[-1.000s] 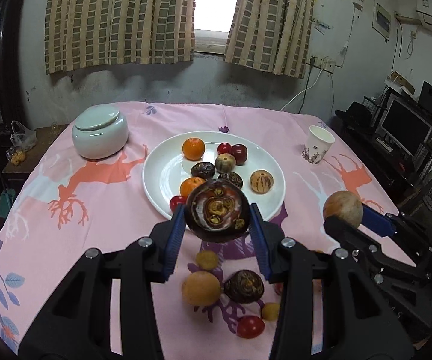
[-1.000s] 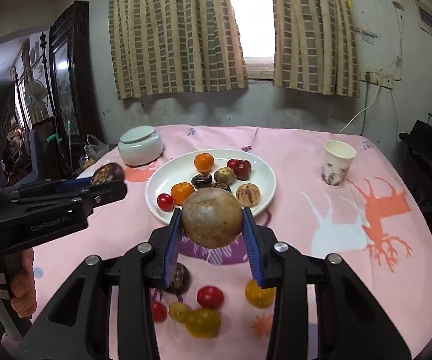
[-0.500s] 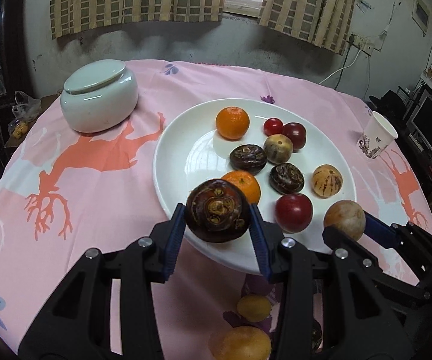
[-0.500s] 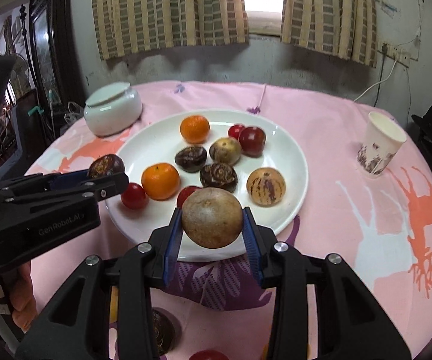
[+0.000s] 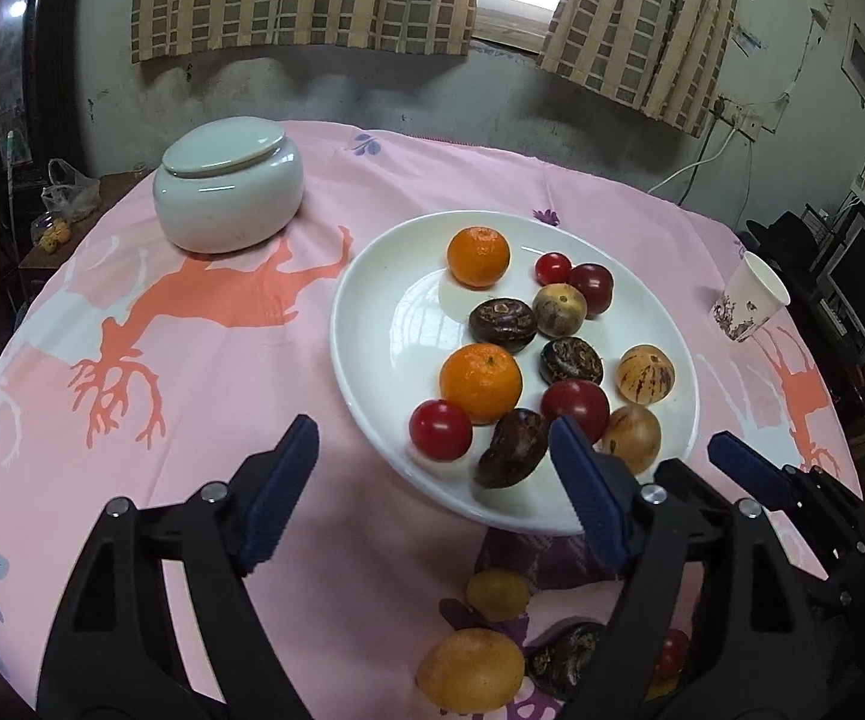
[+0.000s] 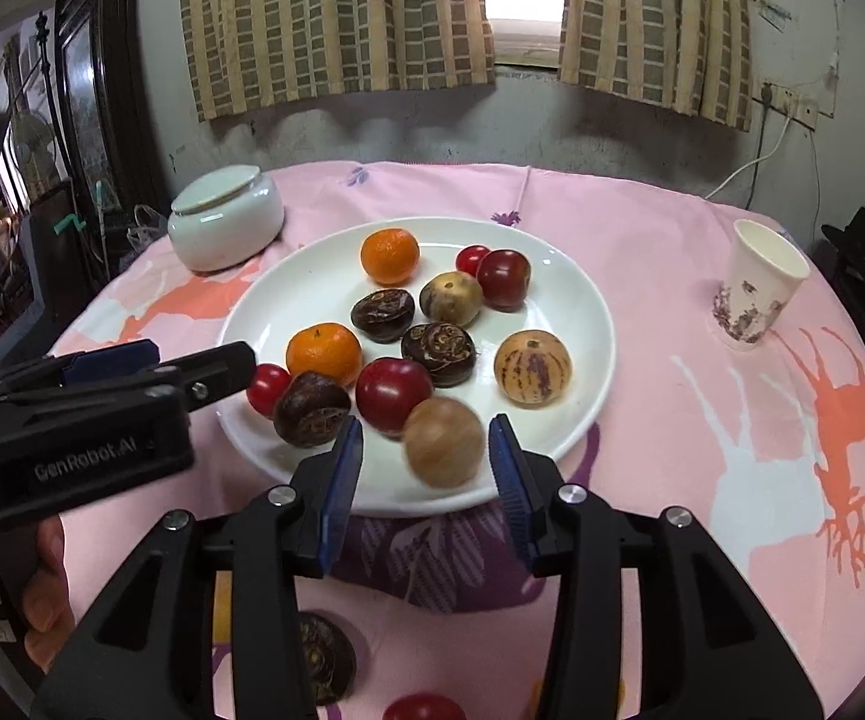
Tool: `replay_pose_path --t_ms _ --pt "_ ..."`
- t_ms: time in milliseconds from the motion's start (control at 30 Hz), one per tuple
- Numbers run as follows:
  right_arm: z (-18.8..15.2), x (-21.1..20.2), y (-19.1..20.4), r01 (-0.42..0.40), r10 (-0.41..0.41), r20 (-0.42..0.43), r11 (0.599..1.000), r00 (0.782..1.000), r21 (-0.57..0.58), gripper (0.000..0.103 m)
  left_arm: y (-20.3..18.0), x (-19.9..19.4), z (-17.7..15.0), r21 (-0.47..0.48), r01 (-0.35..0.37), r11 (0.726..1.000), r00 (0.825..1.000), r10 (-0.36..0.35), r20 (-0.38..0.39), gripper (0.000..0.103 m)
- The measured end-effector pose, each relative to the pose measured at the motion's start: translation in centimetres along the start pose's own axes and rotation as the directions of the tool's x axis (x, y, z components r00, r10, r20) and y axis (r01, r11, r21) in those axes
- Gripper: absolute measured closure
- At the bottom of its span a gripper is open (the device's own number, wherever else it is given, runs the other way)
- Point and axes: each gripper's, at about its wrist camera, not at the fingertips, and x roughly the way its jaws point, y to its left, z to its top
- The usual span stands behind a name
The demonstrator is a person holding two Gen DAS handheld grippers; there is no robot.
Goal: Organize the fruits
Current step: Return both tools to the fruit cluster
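A white plate [image 5: 372,324] [image 6: 576,306] on the pink cloth holds several fruits. A dark purple fruit [image 5: 510,447] [image 6: 311,409] lies at the plate's near edge, blurred, just beyond my open left gripper [image 5: 432,480]. A tan round fruit [image 6: 443,441] [image 5: 631,438] lies at the plate's near rim, between the open fingers of my right gripper [image 6: 426,468]. Both grippers are empty. Several loose fruits, among them a yellow one [image 5: 469,669] and a dark one [image 6: 318,660], lie on the cloth near me.
A pale lidded ceramic jar [image 5: 228,183] [image 6: 225,225] stands at the back left. A paper cup [image 5: 753,297] [image 6: 759,291] stands at the right. The left gripper's body [image 6: 90,414] reaches in from the left of the right wrist view.
Both grippers opened over the plate's near edge. The dark purple fruit left the left gripper and the tan fruit left the right gripper; both now lie on the plate.
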Motion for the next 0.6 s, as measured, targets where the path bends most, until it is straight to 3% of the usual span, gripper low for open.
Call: replay_pose_path --t_ms 167,300,600 --pt "-1.6 -3.7 -1.9 -0.033 0.033 0.014 0.998 0.999 0.06 0.058 0.7 -2.5 -1.7 -0.021 0.009 1.0 1.0 -0.009 -0.011 0.018" --pt "-3.5 -6.9 -3.3 -0.04 0.036 0.036 0.993 0.999 0.114 0.045 0.6 -4.7 -3.9 -0.009 0.017 1.0 1.0 -0.017 -0.008 0.017" --pt "-8.1 -10.8 -4.8 -0.065 0.06 0.033 0.981 0.998 0.184 0.043 -1.3 -7.8 -8.4 0.035 0.042 0.998 0.999 -0.043 0.004 0.014"
